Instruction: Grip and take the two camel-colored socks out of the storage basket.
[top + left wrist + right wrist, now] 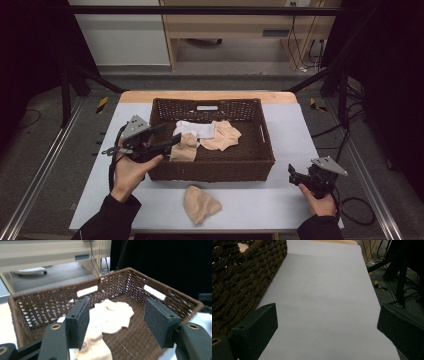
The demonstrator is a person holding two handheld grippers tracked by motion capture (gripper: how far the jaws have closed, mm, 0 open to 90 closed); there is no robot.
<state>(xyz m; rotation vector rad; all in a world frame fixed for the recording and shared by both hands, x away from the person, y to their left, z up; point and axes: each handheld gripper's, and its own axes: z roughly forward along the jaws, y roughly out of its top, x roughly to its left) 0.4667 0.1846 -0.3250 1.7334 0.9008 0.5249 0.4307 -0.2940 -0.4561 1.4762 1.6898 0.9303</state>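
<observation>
A brown wicker basket stands mid-table and holds a white sock and two beige socks. Another beige sock lies on the table in front of the basket. My left gripper hovers over the basket's left rim, open, nothing between its pads. In the left gripper view the open gripper frames the beige socks on the basket floor. My right gripper rests low at the table's right front, open and empty; in its own view the gripper faces bare sheet beside the basket wall.
A pale grey sheet covers the table, with a wooden strip at the far edge. Metal rails run along both sides of the table. Cables trail on the floor at the right.
</observation>
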